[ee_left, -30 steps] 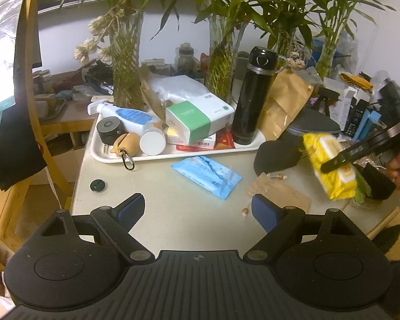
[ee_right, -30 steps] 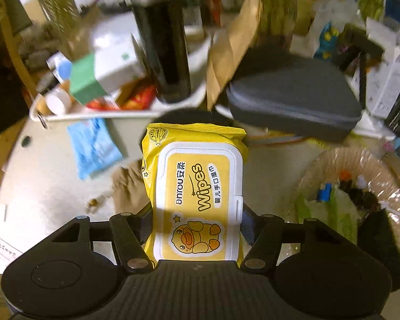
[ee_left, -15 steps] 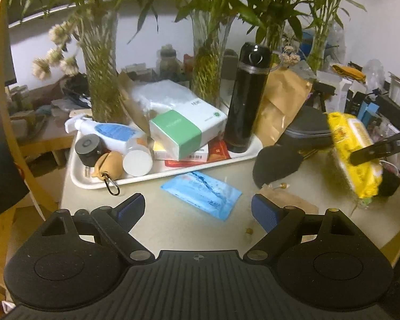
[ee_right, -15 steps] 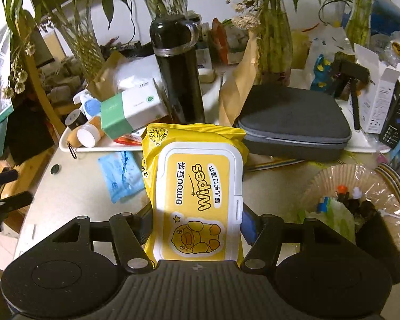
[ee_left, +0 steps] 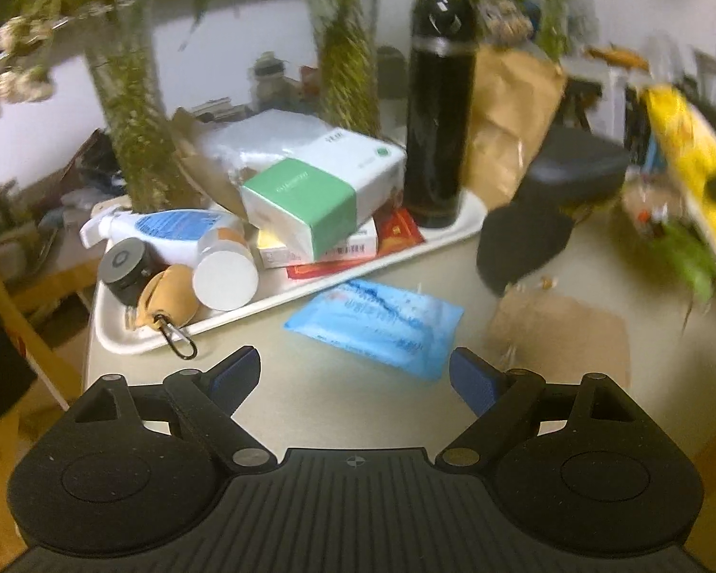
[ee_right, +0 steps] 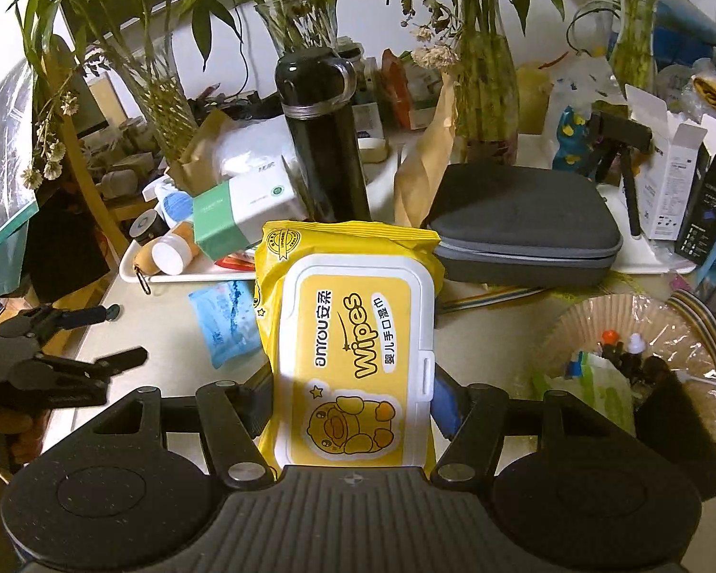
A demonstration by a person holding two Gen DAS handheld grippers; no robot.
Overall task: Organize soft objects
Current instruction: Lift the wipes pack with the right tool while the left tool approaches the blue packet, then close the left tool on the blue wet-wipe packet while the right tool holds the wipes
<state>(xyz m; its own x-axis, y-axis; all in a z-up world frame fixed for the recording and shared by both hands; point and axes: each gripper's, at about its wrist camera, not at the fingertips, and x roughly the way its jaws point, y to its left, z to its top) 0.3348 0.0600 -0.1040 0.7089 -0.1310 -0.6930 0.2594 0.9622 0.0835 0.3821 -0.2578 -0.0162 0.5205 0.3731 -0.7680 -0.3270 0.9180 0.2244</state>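
My right gripper [ee_right: 353, 396] is shut on a yellow wipes pack [ee_right: 353, 334], held up above the table; the same yellow wipes pack [ee_left: 692, 167] shows blurred at the far right of the left wrist view. A flat blue tissue packet [ee_left: 377, 320] lies on the beige table [ee_left: 310, 396] just ahead of my left gripper [ee_left: 358, 377], whose blue-padded jaws stand wide open with nothing between them. In the right wrist view that blue tissue packet [ee_right: 224, 324] lies left of the wipes, and my left gripper [ee_right: 86, 339] shows at the left edge.
A white tray [ee_left: 119, 339] holds a green-and-white tissue box [ee_left: 310, 196], bottles and a black flask [ee_left: 439, 129]. Glass vases of plants [ee_right: 482, 86] stand behind. A grey zip case [ee_right: 520, 229] and a paper-lined basket [ee_right: 644, 334] sit to the right.
My left gripper has moved down and closer to the blue tissue packet, which now looks larger. The yellow wipes pack has risen in my right gripper, which stays closed on it.
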